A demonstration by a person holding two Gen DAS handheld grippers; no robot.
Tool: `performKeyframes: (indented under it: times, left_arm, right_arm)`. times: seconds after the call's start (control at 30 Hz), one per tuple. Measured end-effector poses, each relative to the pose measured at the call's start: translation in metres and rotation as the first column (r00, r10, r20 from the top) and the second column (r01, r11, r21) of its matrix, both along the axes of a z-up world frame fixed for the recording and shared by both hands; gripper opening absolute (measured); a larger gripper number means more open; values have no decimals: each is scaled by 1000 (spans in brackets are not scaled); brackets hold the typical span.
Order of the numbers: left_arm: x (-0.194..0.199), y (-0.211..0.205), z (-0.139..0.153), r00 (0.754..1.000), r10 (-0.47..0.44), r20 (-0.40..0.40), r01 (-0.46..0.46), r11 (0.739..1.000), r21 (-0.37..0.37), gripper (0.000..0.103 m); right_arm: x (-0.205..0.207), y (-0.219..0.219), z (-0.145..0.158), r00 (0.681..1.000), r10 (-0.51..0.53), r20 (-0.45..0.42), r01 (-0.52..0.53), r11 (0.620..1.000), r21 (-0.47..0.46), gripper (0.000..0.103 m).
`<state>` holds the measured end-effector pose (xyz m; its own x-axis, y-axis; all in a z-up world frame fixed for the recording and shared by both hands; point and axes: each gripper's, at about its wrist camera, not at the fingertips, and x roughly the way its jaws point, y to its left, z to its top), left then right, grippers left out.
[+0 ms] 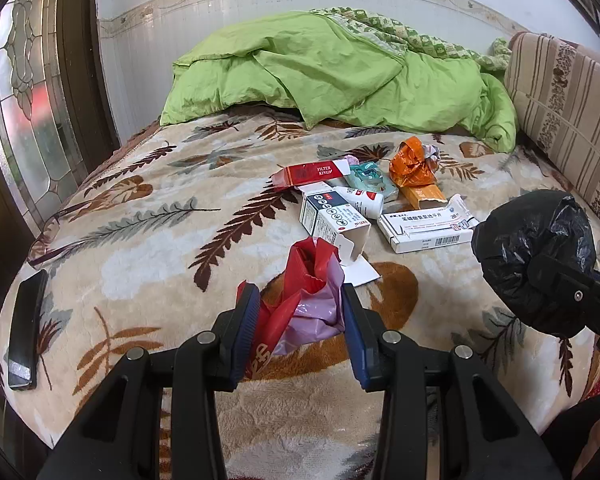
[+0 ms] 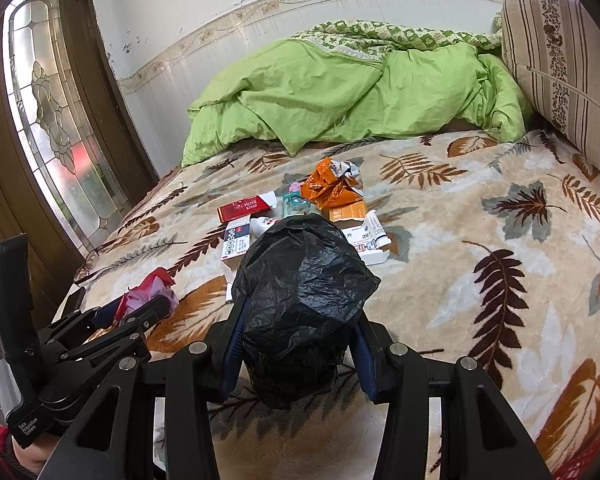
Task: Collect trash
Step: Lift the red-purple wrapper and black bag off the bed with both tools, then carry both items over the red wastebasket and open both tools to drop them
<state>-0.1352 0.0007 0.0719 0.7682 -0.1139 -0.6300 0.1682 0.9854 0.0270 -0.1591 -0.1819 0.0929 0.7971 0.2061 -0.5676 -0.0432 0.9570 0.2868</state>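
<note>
Trash [image 1: 374,200] lies in a loose cluster on the leaf-patterned blanket [image 1: 148,240] that covers the bed, and everything below is placed relative to that cluster. Contents: red cigarette box [image 1: 310,174] marked "FILTER KINGS" at the far left edge; crumpled orange wrapper [image 1: 412,164] at the far right edge; small white bottle [image 1: 360,200] in the middle; white medicine box [image 1: 334,220] with an open flap on the near left; flat white pill box [image 1: 428,228] on the near right. Left gripper [image 1: 300,312], nearer the camera than the cluster, is clamped on a red and pink plastic bag [image 1: 308,296], both blue pads pressing its sides. Right gripper [image 2: 298,340], to the near right of the cluster, is clamped on a bunched black trash bag [image 2: 304,300] that hides part of the cluster in the right wrist view. Green quilt [image 1: 340,76] is heaped beyond the cluster, against the wall. Dark phone [image 1: 26,328] lies well to the left, at the blanket's edge.
</note>
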Motion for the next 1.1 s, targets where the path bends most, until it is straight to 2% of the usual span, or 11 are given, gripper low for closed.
performKeyframes:
  times: [0.5,0.73,0.9,1.1]
  left_arm:
    - [-1,-3,1,1000,1,1,-1,1000,4,39]
    - [-5,-5,2,1000,-23,3,23,1000,0,39]
    - [-18,-5,13,997,-76,2,76,997,-23,39]
    - [-50,-29,32,982,-188,23,188,982,-32,39]
  right_arm:
    - [-1,4,-1,1000,-5,7,5,1000,19,50]
    - [-16,2,3,1000,-6,7,6,998,59,50]
    - [-37,-3,9,1000,-9,9,8,997,82,50]
    - [-72,-38,23,998,-68,7,66,984,163,50]
